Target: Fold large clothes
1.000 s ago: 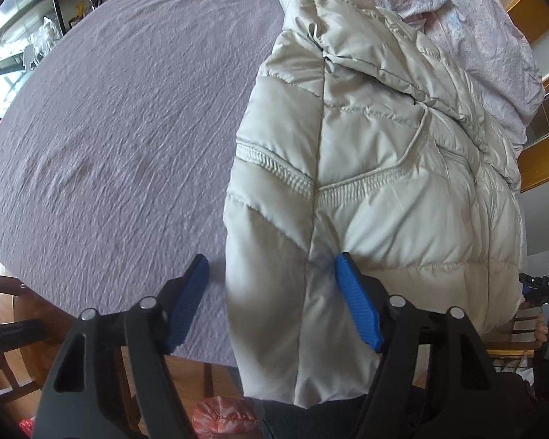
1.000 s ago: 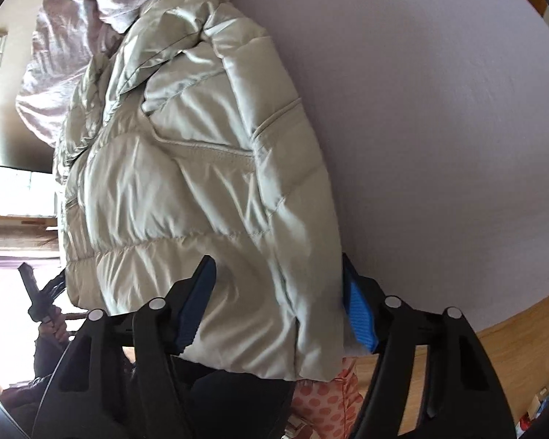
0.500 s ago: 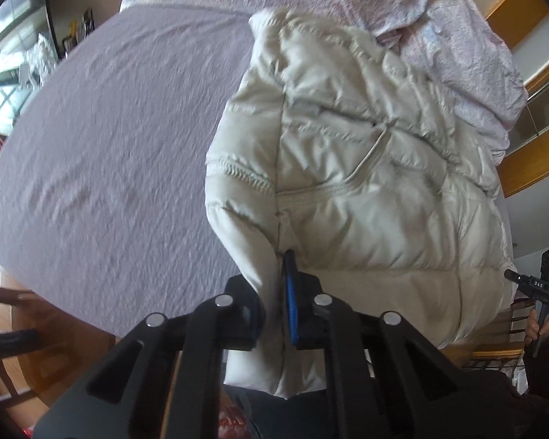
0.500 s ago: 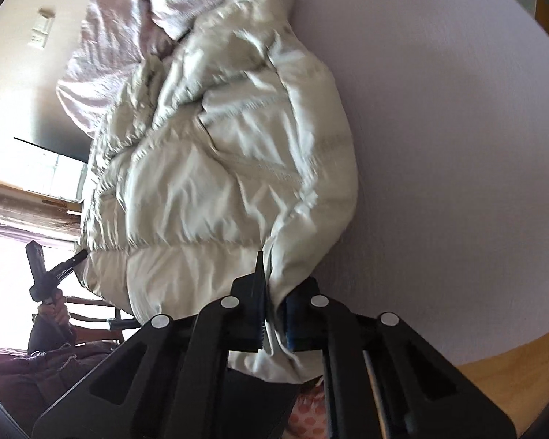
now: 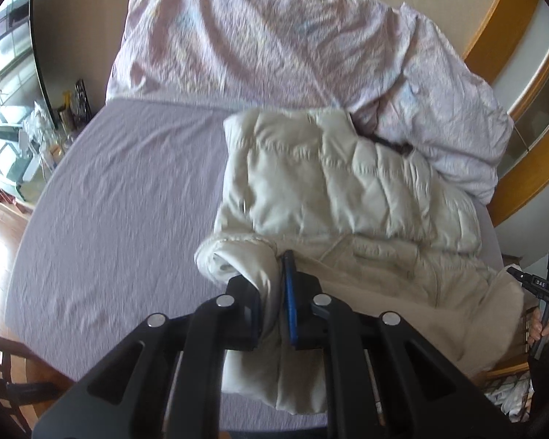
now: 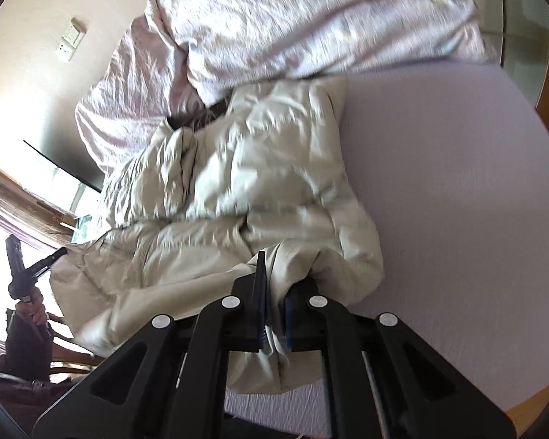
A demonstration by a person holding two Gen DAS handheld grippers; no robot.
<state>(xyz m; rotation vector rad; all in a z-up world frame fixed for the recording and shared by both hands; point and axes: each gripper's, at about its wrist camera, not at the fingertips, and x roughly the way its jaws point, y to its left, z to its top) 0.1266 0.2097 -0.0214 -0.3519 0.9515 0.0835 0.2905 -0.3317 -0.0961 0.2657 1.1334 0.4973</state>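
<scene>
The cream puffer jacket [image 5: 333,183] lies lengthwise on the bed [image 5: 120,197], its long axis running from the near edge to the far end, where it meets the crumpled pink duvet [image 5: 274,40]. The left gripper [image 5: 274,292] is clamped shut on the jacket's near hem at one corner, lifting it. The right gripper [image 6: 274,292] is likewise closed tight on the hem's other corner, raised off the mattress. In the left wrist view, bare lilac sheet spreads wide to the jacket's left. Small white letters mark a black device [image 5: 541,285] at the right edge; they are too small to read.
</scene>
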